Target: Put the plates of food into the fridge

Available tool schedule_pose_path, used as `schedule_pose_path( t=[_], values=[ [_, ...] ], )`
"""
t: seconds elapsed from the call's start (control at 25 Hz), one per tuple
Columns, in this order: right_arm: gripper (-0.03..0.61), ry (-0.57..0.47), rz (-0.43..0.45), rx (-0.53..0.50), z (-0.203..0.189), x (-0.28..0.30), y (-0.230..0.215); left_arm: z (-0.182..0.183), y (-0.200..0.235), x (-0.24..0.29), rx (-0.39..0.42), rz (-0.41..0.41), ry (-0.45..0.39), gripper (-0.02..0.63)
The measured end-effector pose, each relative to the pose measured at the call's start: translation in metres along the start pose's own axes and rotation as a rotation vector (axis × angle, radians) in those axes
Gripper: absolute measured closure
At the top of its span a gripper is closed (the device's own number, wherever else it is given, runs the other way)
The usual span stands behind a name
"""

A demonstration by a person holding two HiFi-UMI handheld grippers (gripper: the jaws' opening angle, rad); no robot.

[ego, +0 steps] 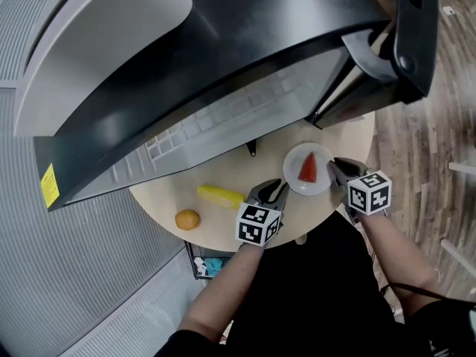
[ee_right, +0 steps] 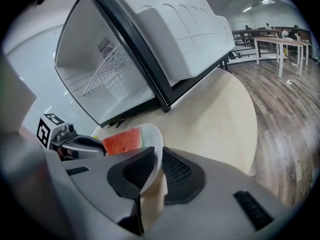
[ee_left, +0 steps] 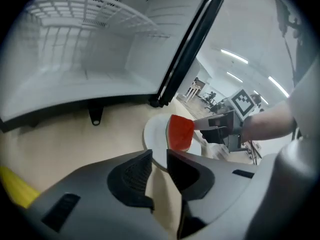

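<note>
A white plate (ego: 296,181) with a red watermelon slice (ego: 308,168) lies on the round beige table (ego: 223,175), in front of the open fridge (ego: 223,50). My right gripper (ego: 336,171) is shut on the plate's right rim; in the right gripper view the rim (ee_right: 151,134) runs down between the pads. My left gripper (ego: 274,193) is at the plate's left rim (ee_left: 155,143). Its jaws stand a narrow gap apart, with only table showing between them. The watermelon (ee_left: 180,133) lies just beyond its tips.
A yellow corn cob (ego: 220,196) and an orange (ego: 187,219) lie on the table to the left of my left gripper. The fridge door (ego: 413,28) swings out at the right. Its white interior with a wire shelf (ee_left: 90,14) faces me. Wooden floor (ego: 424,140) lies beyond the table's right edge.
</note>
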State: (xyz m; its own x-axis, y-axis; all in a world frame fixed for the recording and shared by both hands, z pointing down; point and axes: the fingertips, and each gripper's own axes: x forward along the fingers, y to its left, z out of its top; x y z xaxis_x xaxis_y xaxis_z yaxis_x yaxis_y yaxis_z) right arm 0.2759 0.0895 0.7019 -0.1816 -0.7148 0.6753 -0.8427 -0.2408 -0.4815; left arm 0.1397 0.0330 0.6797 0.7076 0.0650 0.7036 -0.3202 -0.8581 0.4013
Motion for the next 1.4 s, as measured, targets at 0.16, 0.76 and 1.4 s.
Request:
schedule_pose_path(
  t=[0.16,0.76,1.4],
  values=[
    [0.522,-0.002,0.008,0.003,-0.001,0.002,-0.002,-0.005,0.004,0.011,-0.11,-0.032,0.044,0.426],
    [0.522,-0.006,0.046,-0.034,-0.002,0.007,0.01,0.001,0.011,0.02,-0.354,-0.068,0.047,0.426],
    [0.528,-0.03,0.071,0.027,0.003,0.002,0.03,-0.006,0.022,-0.007,-0.44,-0.035,0.014,0.547]
  ],
)
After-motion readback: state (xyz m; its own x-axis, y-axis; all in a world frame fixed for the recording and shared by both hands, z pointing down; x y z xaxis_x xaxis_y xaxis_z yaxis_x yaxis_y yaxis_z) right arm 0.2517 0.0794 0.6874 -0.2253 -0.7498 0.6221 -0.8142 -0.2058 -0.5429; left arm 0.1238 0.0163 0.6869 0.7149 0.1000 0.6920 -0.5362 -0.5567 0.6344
